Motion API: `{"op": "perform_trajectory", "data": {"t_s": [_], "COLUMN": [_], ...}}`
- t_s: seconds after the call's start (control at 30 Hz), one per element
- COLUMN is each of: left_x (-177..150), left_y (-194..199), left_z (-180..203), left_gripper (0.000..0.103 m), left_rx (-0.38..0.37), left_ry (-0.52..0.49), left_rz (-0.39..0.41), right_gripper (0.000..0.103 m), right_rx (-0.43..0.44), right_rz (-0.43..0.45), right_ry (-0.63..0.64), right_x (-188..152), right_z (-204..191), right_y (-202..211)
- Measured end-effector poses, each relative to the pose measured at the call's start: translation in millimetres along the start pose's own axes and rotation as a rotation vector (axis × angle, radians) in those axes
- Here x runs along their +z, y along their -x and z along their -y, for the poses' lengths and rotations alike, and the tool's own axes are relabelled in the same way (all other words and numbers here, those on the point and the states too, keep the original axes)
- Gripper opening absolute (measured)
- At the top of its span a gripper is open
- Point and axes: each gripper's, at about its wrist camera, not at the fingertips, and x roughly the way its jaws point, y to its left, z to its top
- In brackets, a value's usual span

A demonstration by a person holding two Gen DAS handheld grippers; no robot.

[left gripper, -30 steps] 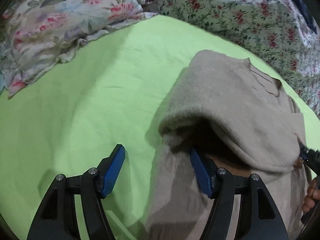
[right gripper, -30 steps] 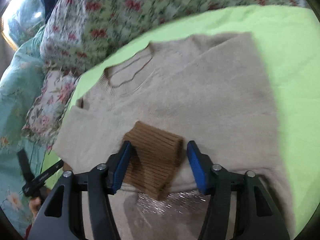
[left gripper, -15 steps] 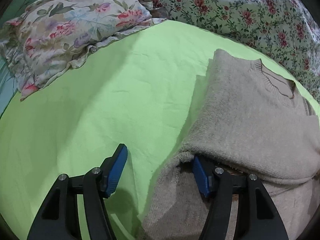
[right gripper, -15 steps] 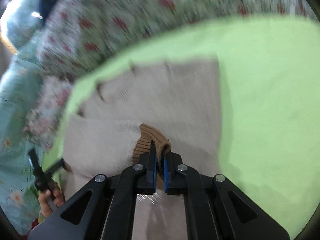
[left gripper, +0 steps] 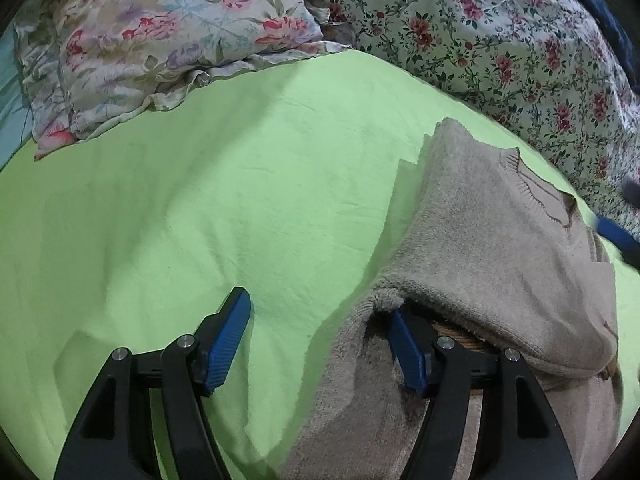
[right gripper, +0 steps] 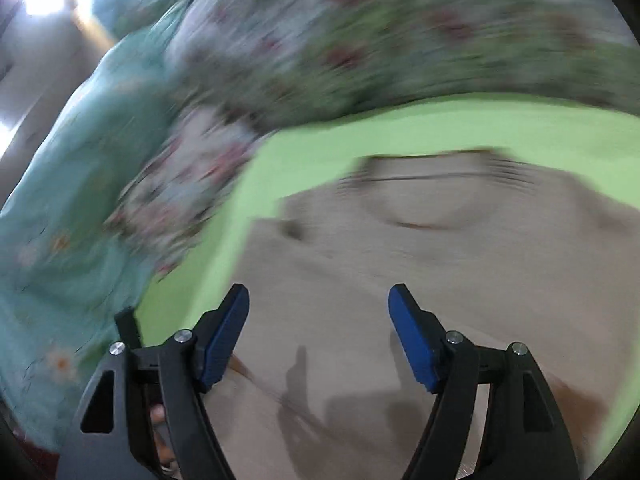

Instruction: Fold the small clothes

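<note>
A beige knit sweater (left gripper: pixel 492 248) lies on the light green sheet (left gripper: pixel 200 208), its side folded over; it also shows in the right wrist view (right gripper: pixel 400 280), neckline at the far end. My left gripper (left gripper: pixel 320 336) is open; its right finger (left gripper: pixel 408 348) is tucked under the folded edge of the sweater, its left finger over bare sheet. My right gripper (right gripper: pixel 318 336) is open and empty just above the sweater's body. That view is motion-blurred.
A floral pillow (left gripper: pixel 160 40) lies at the far left and a floral quilt (left gripper: pixel 500 40) along the far side. A teal floral cover (right gripper: pixel 60 240) lies left of the sheet in the right wrist view. A blue object (left gripper: pixel 618 236) shows at the right edge.
My right gripper let go of the brown ribbed cuff, opened and swung toward the neckline. My left gripper stayed open under the fold, which has settled lower and flatter.
</note>
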Motion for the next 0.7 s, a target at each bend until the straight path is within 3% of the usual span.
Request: {"op": "perform_trajectory", "data": {"t_s": [0.13, 0.2, 0.33, 0.43, 0.5, 0.63, 0.7], "left_x": [-1.1, -1.8, -3.8, -4.7, -4.6, -3.6, -3.4], "left_y": [0.7, 1.5, 2.9, 3.8, 4.0, 3.0, 4.1], "left_z": [-4.4, -7.2, -14.1, -16.3, -17.7, -26.4, -26.4], "left_gripper": [0.071, 0.071, 0.071, 0.071, 0.072, 0.072, 0.072], "left_rx": [-0.036, -0.057, -0.106, -0.128, -0.139, -0.190, -0.192], "left_ry": [0.022, 0.038, 0.082, 0.097, 0.101, 0.143, 0.146], "left_rz": [0.010, 0.018, 0.048, 0.064, 0.073, 0.082, 0.082], "right_gripper": [0.073, 0.073, 0.075, 0.075, 0.077, 0.075, 0.075], "right_rx": [0.038, 0.051, 0.292, 0.371, 0.406, 0.380, 0.278], "right_rz": [-0.146, -0.264, -0.446, -0.414, -0.354, -0.267, -0.220], "right_ry": [-0.013, -0.009, 0.004, -0.022, -0.126, -0.220, -0.150], "right_x": [33.7, 41.6, 34.7, 43.7, 52.0, 55.3, 52.5], "right_z": [-5.7, -12.8, -41.1, -54.8, -48.0, -35.8, -35.4], "right_y": [-82.9, -121.7, -173.4, -206.8, -227.1, -224.3, -197.0]}}
